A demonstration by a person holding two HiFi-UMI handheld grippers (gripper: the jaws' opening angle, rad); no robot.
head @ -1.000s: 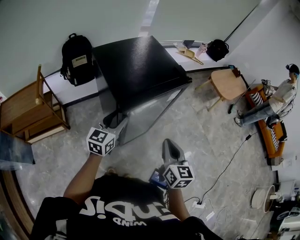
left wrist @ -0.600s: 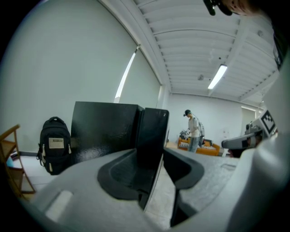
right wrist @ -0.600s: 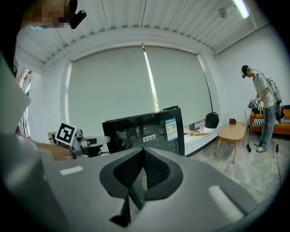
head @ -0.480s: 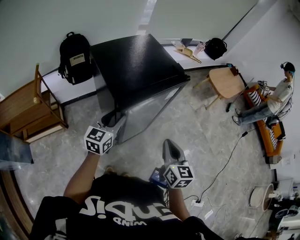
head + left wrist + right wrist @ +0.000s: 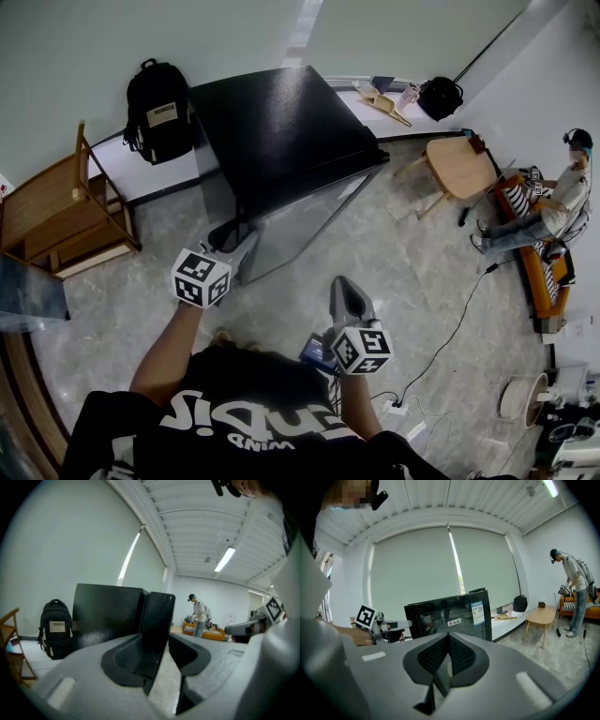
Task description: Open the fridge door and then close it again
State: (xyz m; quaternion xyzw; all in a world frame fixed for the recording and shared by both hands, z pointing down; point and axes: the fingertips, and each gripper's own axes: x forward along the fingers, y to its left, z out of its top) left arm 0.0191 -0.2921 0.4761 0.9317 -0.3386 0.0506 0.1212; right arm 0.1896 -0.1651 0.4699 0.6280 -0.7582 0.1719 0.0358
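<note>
Only its own view is showing the left gripper (image 5: 158, 641), jaws just closing, pinching the fridge door (image 5: 157, 613) edge; the right gripper (image 5: 448, 639) is pressing together, empty.

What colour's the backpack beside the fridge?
Black backpack, with a pale label patch on its front; clearest in the head view.

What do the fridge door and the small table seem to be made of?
The fridge door: probably dark glass, glossy, since it mirrors the room. The small table: looks like light wood or veneer, matte, with a pale tan top.
</note>
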